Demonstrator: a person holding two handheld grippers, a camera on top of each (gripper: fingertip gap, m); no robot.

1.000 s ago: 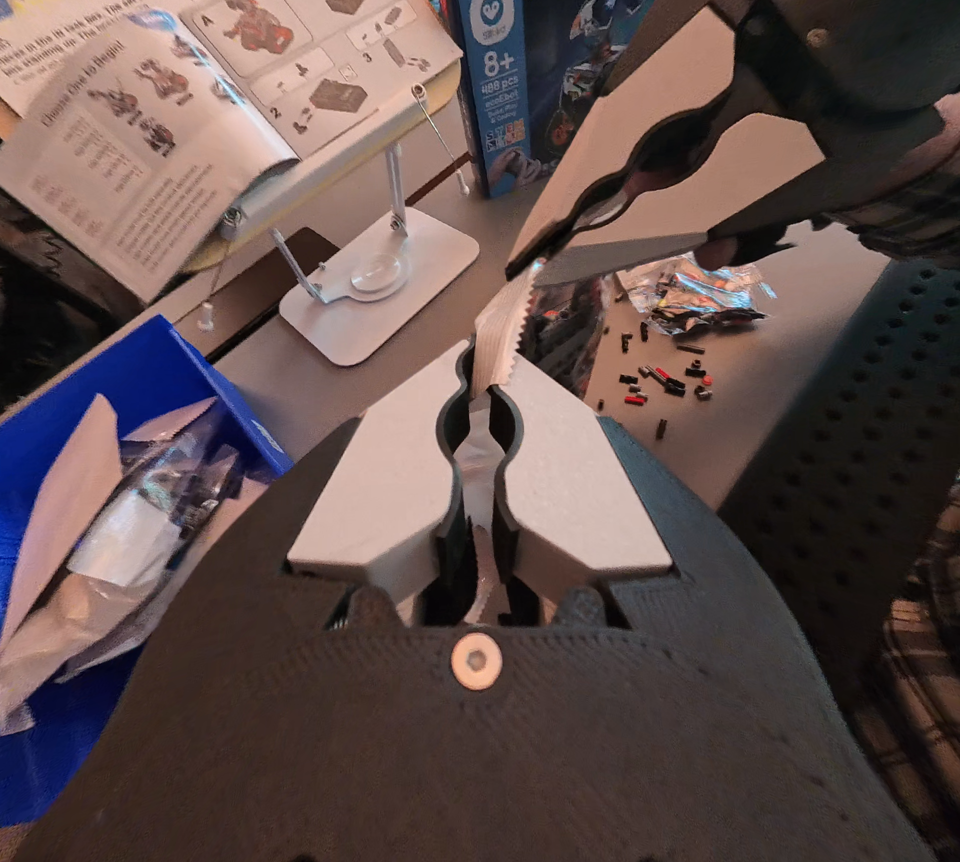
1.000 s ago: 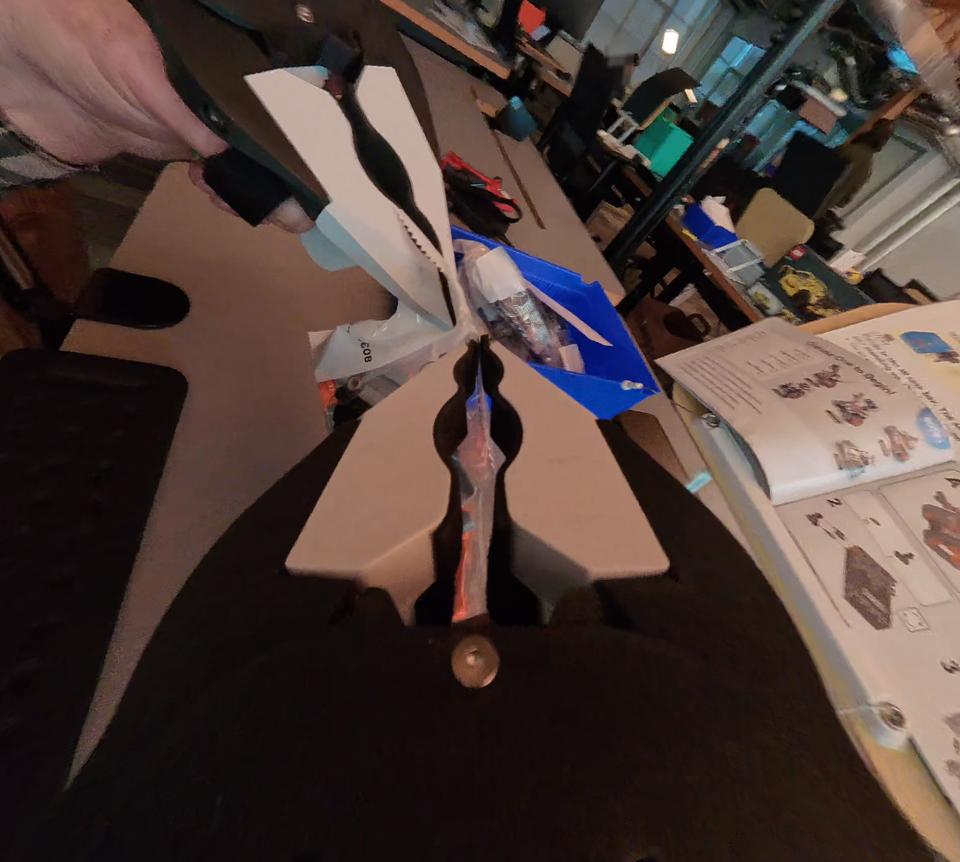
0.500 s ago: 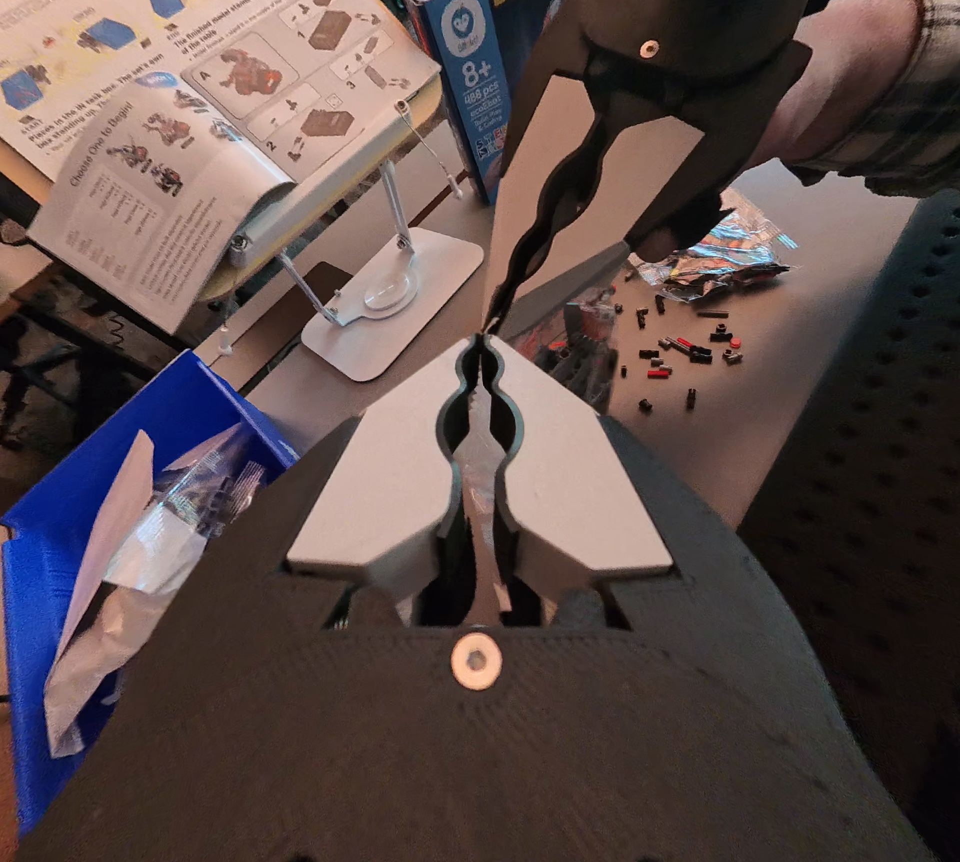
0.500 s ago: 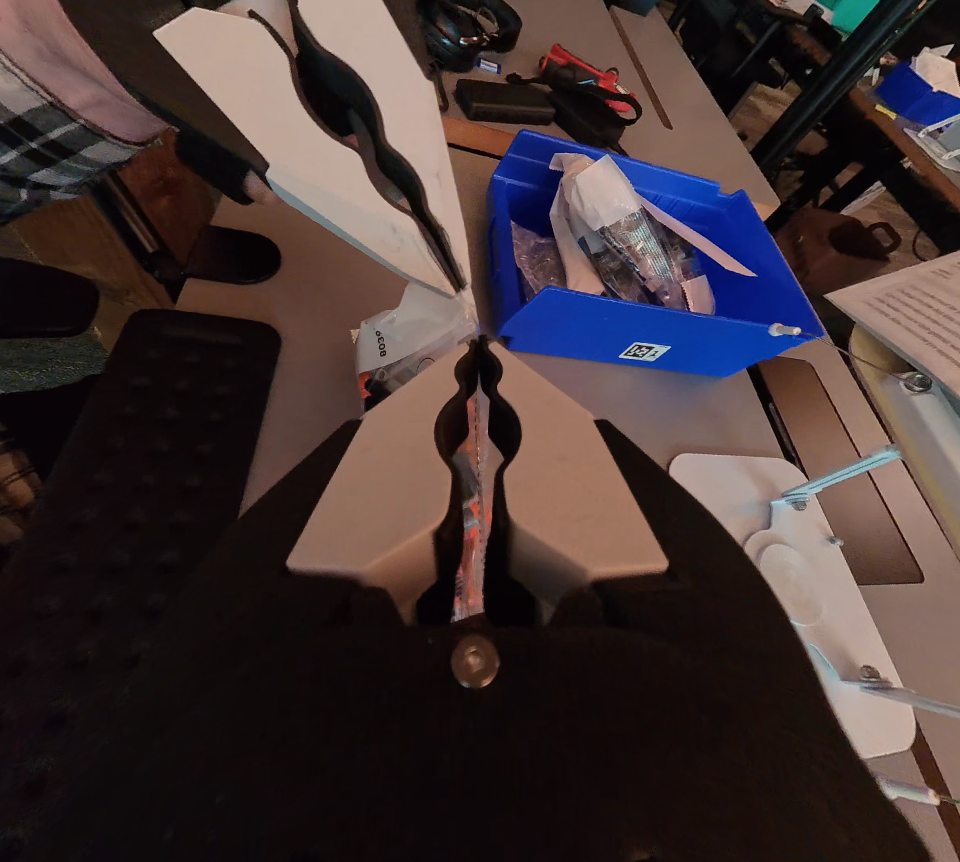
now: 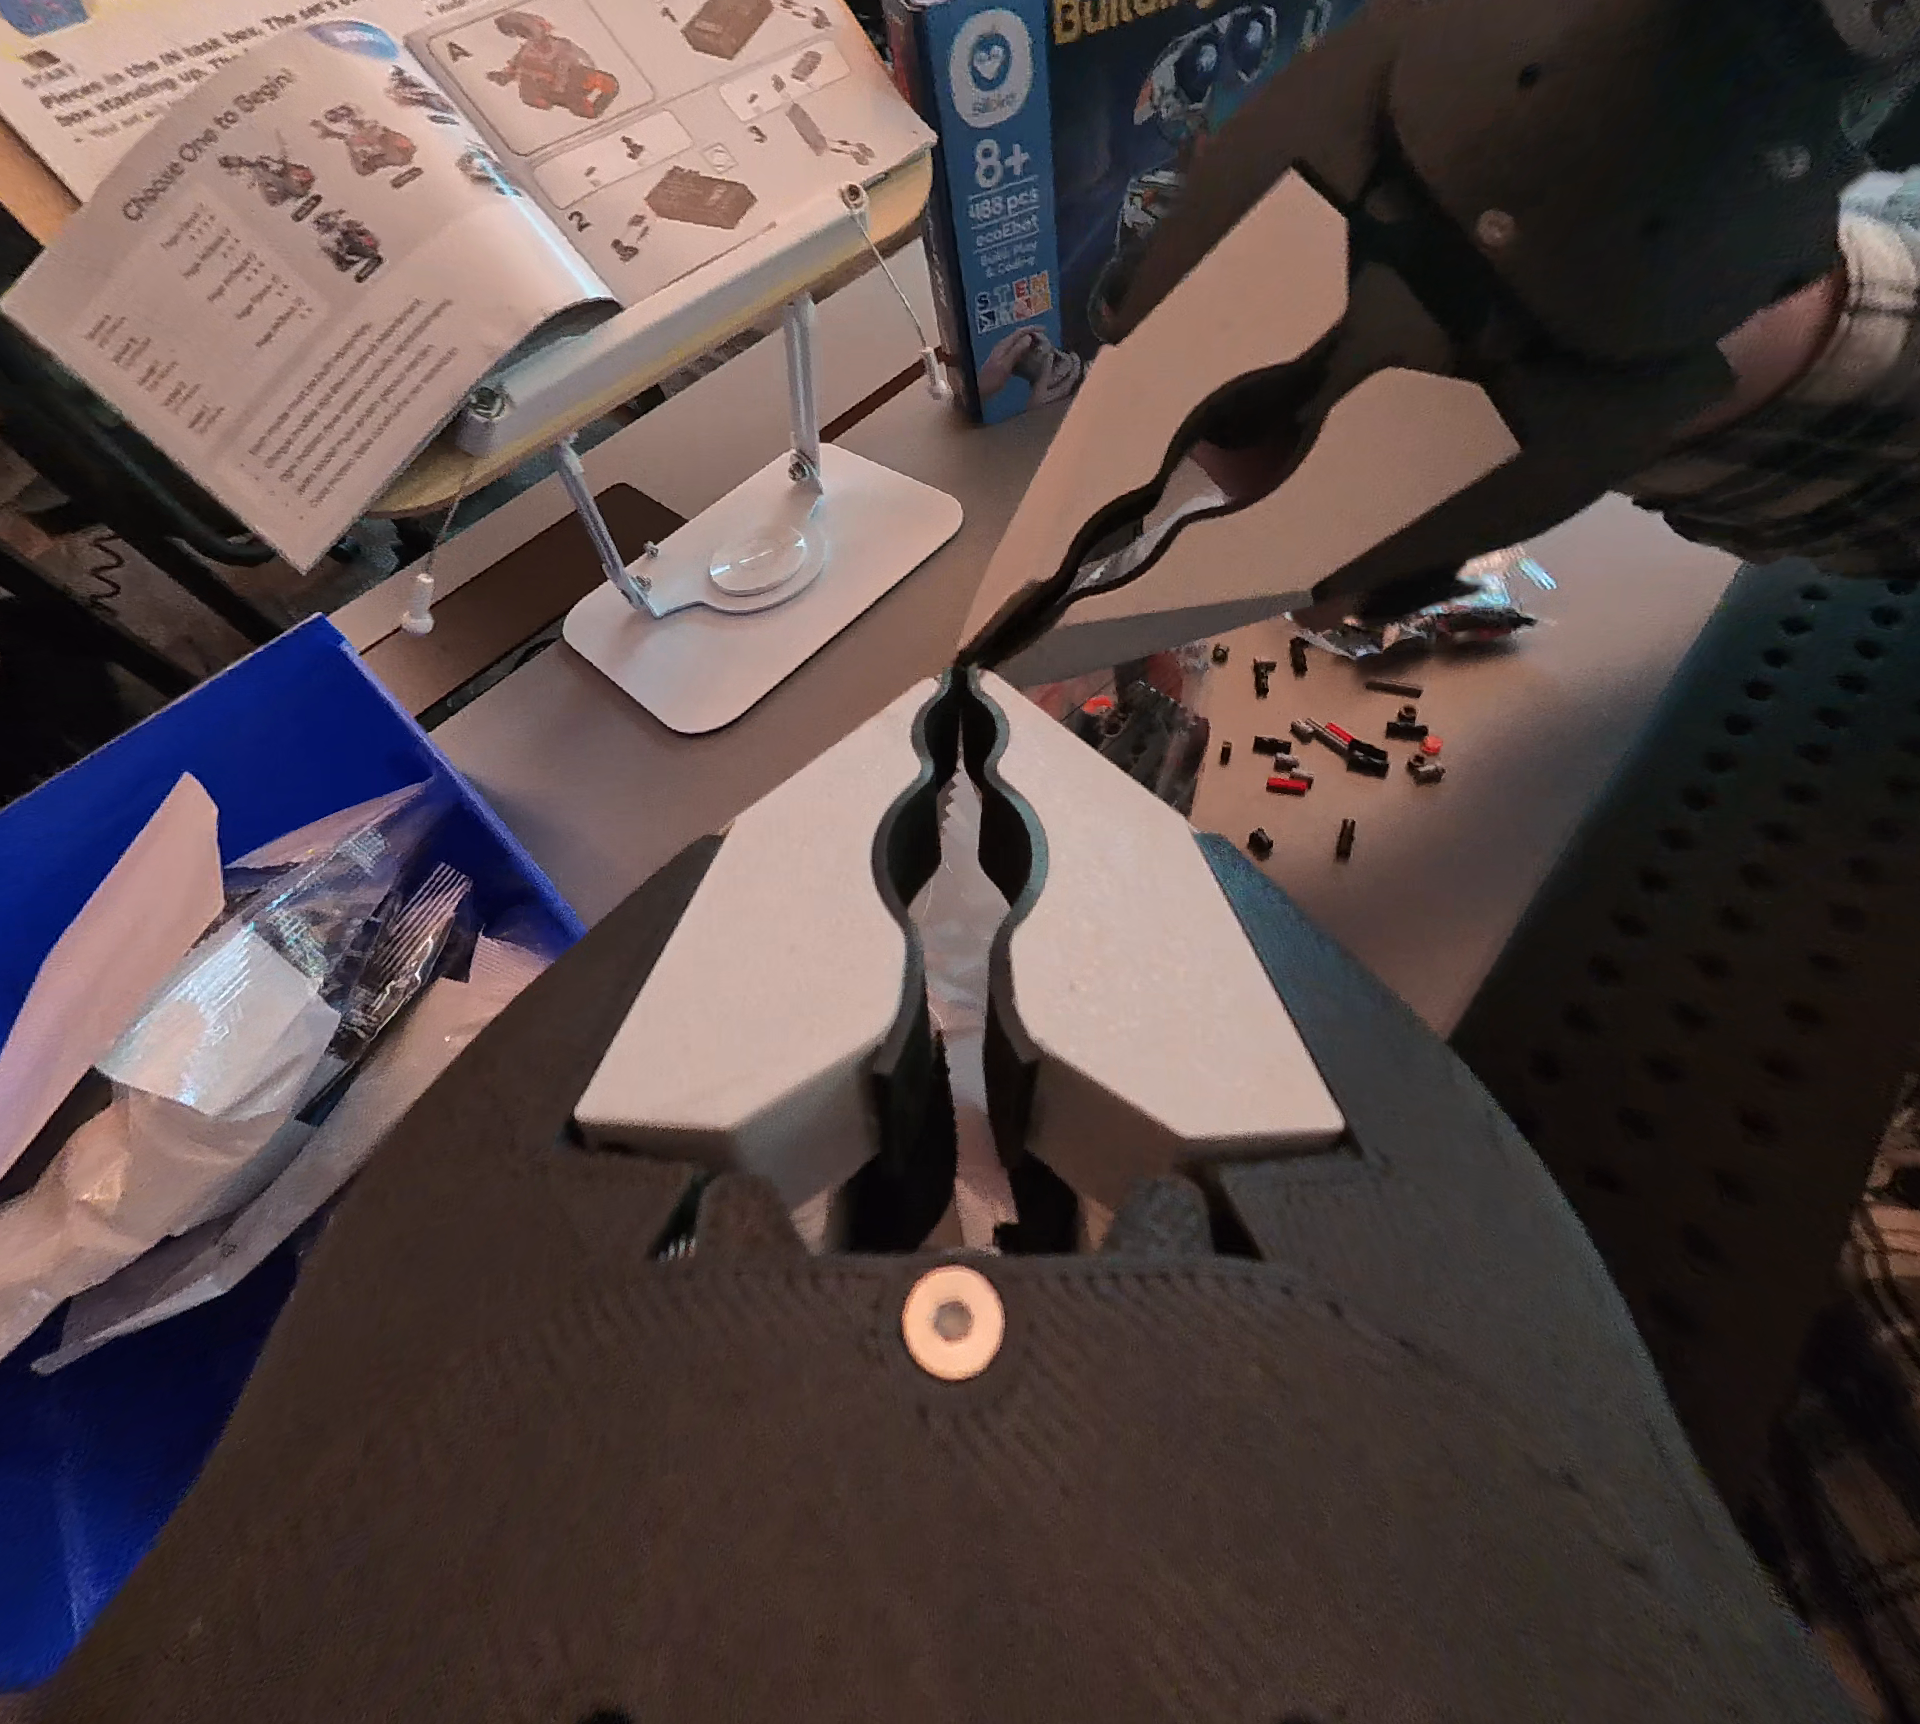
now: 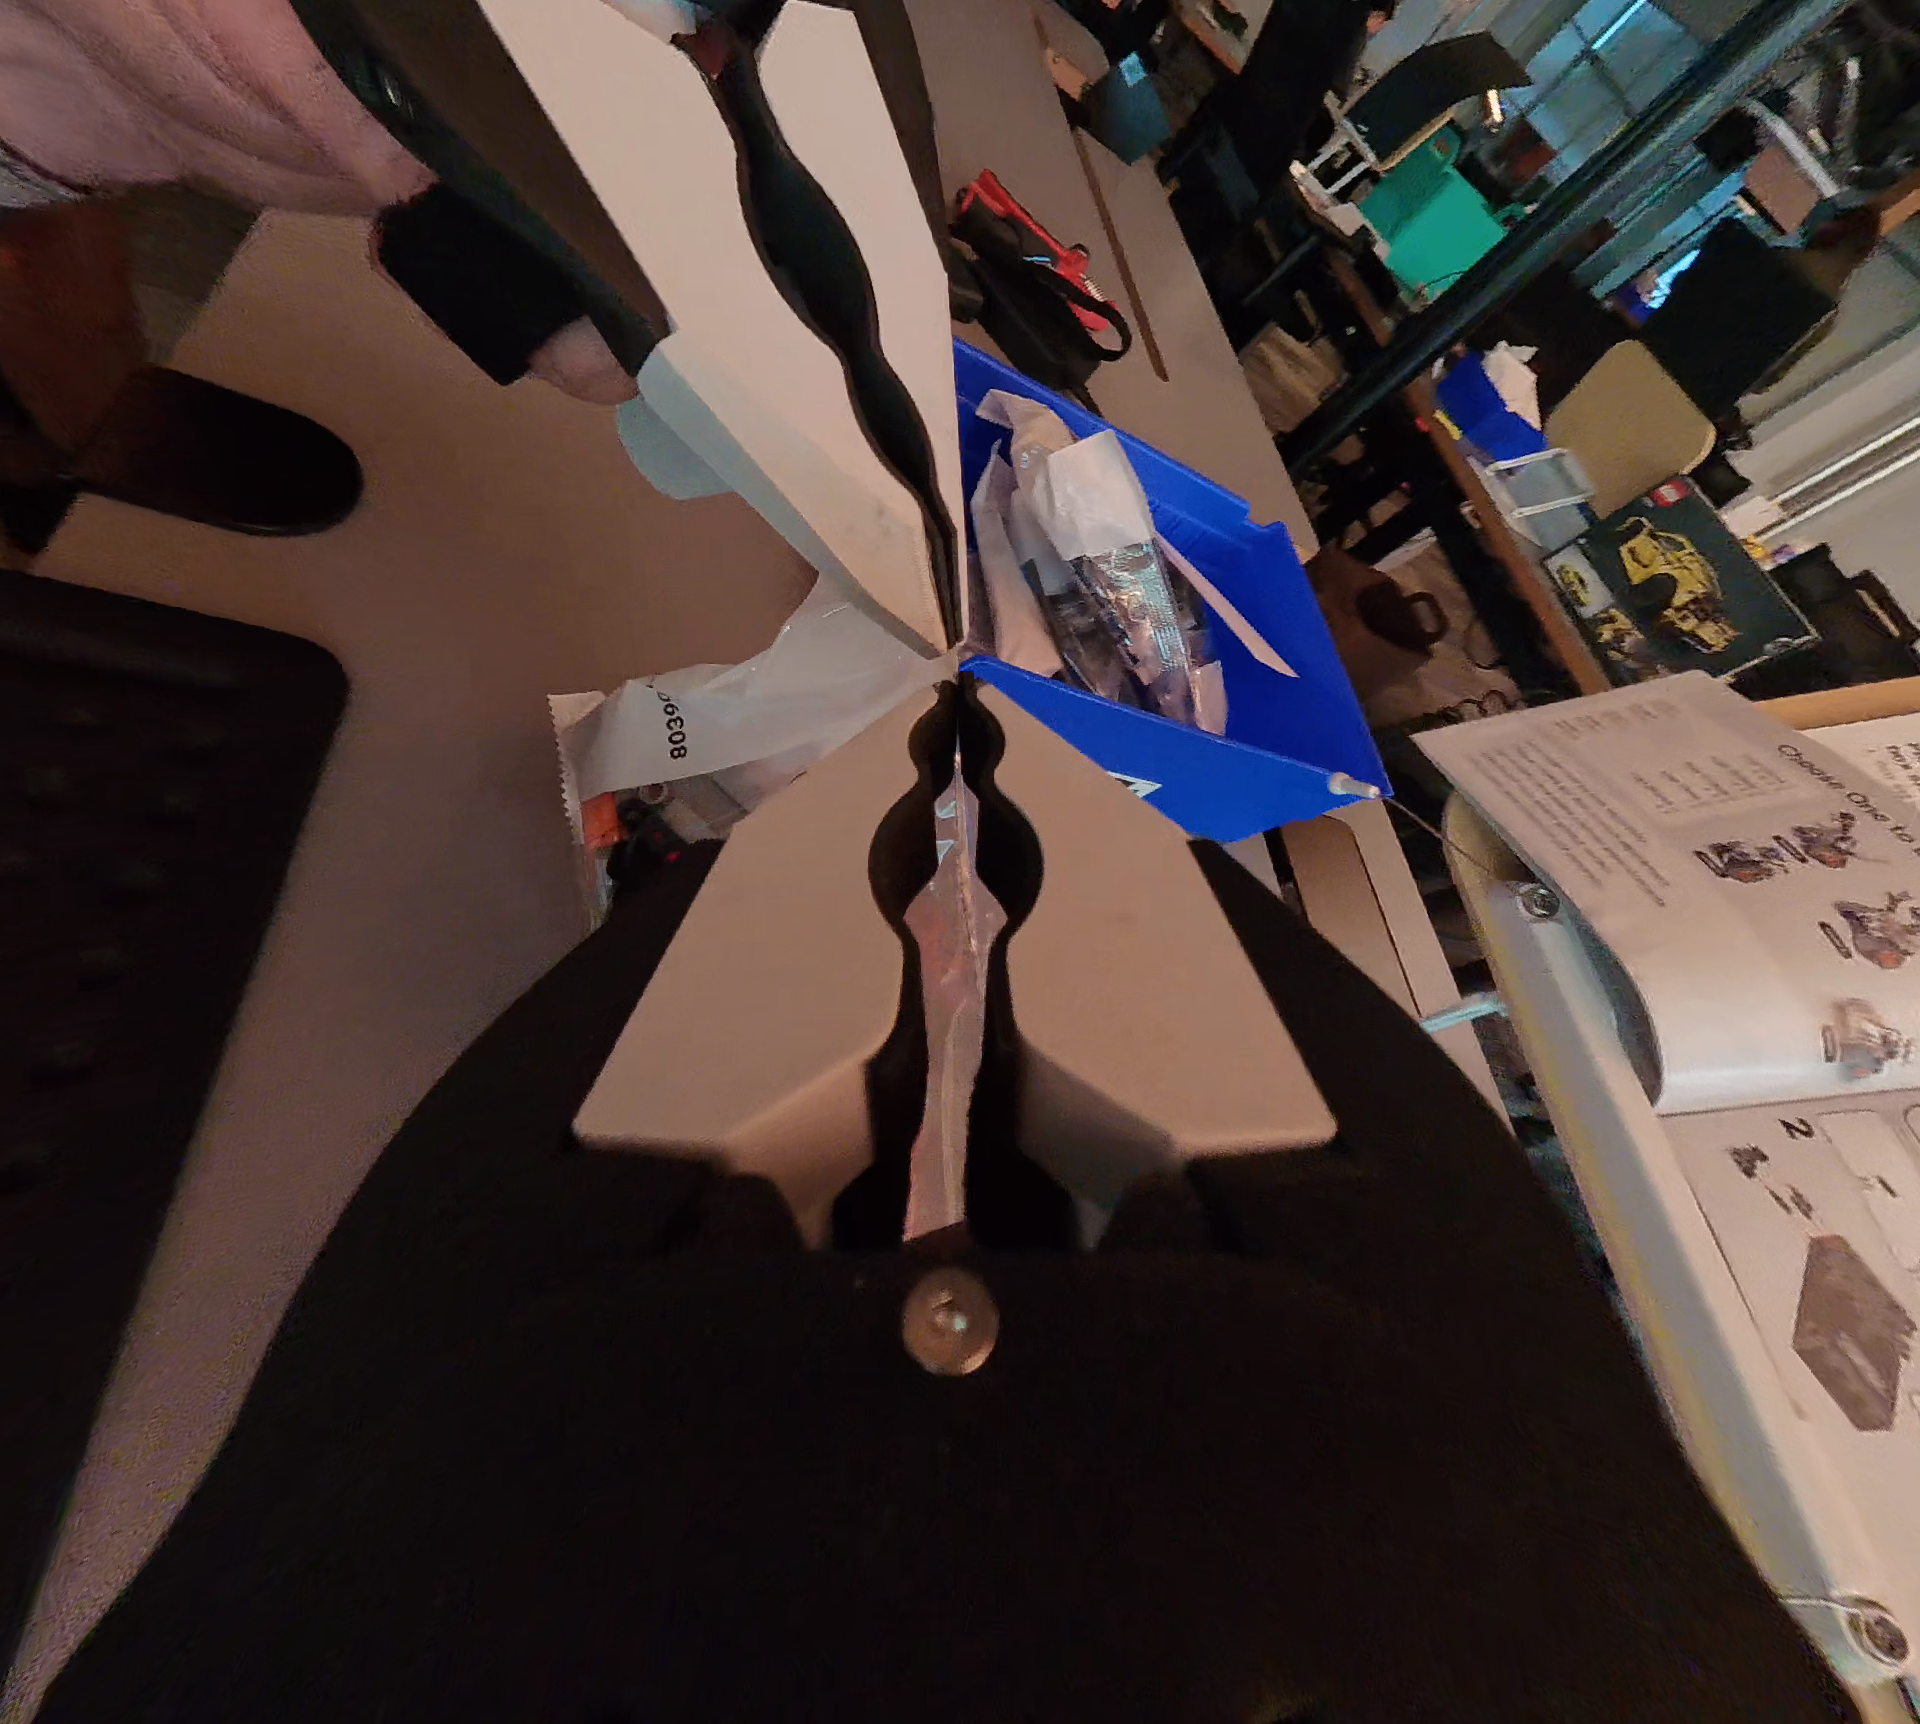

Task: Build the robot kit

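The bag (image 6: 951, 968) is shiny clear plastic. The bin (image 5: 281, 739) is smooth blue plastic. The booklet (image 5: 343, 220) is paper.

Dim, warm, perhaps blurred edges

The two grippers have drawn together: the right gripper (image 5: 961, 661) now meets the left gripper (image 5: 958, 698) tip to tip, where a second ago the plastic bag (image 5: 951, 926) stretched between them.
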